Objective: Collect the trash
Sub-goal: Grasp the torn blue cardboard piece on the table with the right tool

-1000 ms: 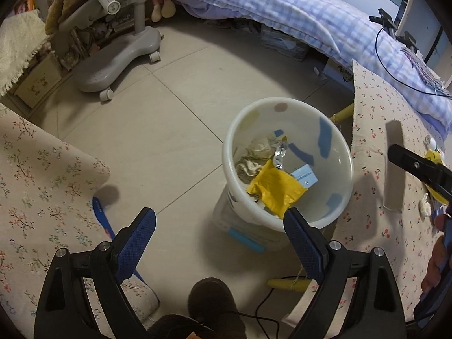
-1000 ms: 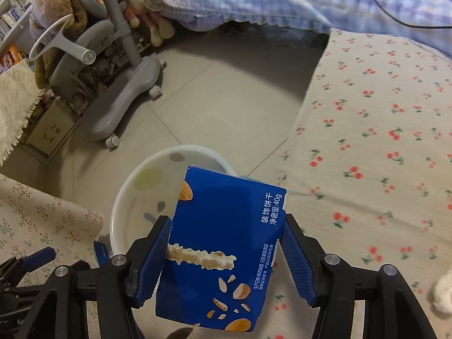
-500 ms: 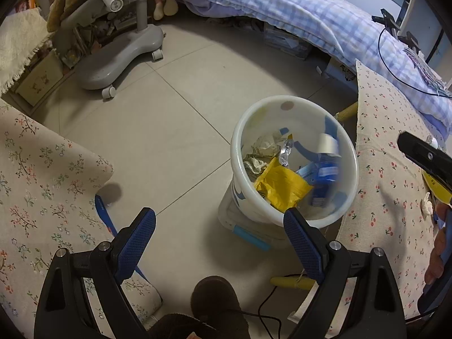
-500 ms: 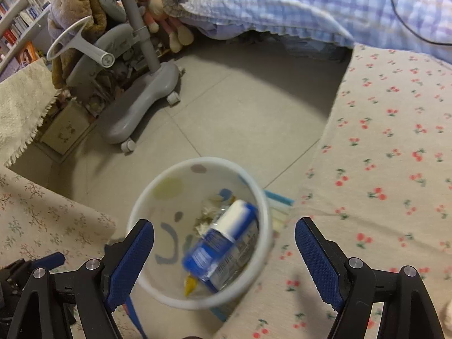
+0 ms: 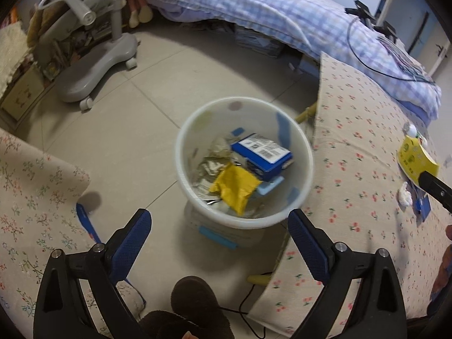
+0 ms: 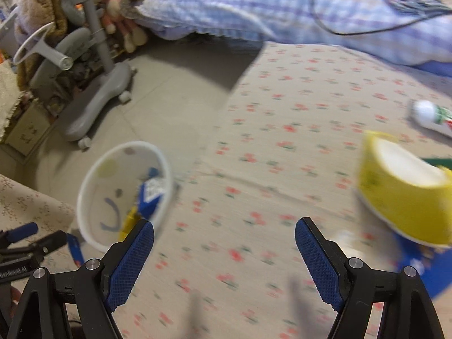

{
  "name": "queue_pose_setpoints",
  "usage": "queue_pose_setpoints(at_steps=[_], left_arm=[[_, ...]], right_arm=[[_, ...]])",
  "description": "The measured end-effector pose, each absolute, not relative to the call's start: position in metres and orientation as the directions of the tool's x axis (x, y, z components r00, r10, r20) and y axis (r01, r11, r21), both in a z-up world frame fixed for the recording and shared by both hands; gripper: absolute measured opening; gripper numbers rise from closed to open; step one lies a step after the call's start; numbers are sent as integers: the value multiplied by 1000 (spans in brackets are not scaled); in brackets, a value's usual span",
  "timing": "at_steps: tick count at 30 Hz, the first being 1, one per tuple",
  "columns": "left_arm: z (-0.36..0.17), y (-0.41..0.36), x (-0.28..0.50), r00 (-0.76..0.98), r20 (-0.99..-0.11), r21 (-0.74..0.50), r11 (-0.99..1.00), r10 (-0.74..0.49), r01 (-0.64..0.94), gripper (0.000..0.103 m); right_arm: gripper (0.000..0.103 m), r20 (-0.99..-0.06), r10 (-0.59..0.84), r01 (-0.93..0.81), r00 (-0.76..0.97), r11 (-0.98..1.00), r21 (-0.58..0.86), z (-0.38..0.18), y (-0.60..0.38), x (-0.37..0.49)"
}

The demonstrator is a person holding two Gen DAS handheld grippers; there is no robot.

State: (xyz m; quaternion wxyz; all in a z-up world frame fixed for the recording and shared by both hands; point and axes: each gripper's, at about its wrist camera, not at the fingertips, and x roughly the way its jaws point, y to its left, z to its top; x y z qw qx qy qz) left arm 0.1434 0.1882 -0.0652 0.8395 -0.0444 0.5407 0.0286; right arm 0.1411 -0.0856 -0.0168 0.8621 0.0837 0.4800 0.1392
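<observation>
- Left gripper point(image 5: 219, 226) hanging above the floor, just short of the white bin point(image 5: 180, 152); jaws spread wide, nothing between them.
- Right gripper point(image 6: 224, 233) over the flowered cloth of the desk point(image 6: 282, 118); jaws released and bare, having just been opening, nothing between them.
- Blue carton point(image 5: 261, 152) lying tilted inside the white bin, barcode face up, on top of a yellow wrapper point(image 5: 234, 186) and crumpled silvery scraps point(image 5: 209, 166).
- Same bin seen from the right wrist point(image 6: 84, 186) standing on the floor just off the desk edge, blue carton point(image 6: 151, 195) showing at its inner wall.
- On the desk, right of the right gripper: a yellow paper cup point(image 6: 404, 197) lying on its side, blurred; beyond it a white tube point(image 6: 432, 115).
- Crumpled white tissue point(image 5: 405, 195) on the cloth near the yellow cup point(image 5: 415, 158).
- Grey chair base point(image 5: 96, 70) on the floor beyond the bin; checked bedding point(image 5: 282, 8) behind.
- Dark slipper toe point(image 5: 195, 296) at the bottom edge of the left view.
</observation>
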Motion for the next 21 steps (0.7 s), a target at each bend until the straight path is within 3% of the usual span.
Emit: queue_pose_setpoints(at_steps=[12, 21], left_arm=[[-54, 132, 147, 412, -909, -70, 998, -60, -8, 99], [-53, 91, 151, 399, -912, -75, 996, -92, 57, 99]], right_arm=[[87, -845, 159, 22, 511, 980, 198, -13, -194, 122], [87, -907, 112, 85, 406, 984, 159, -54, -237, 139]])
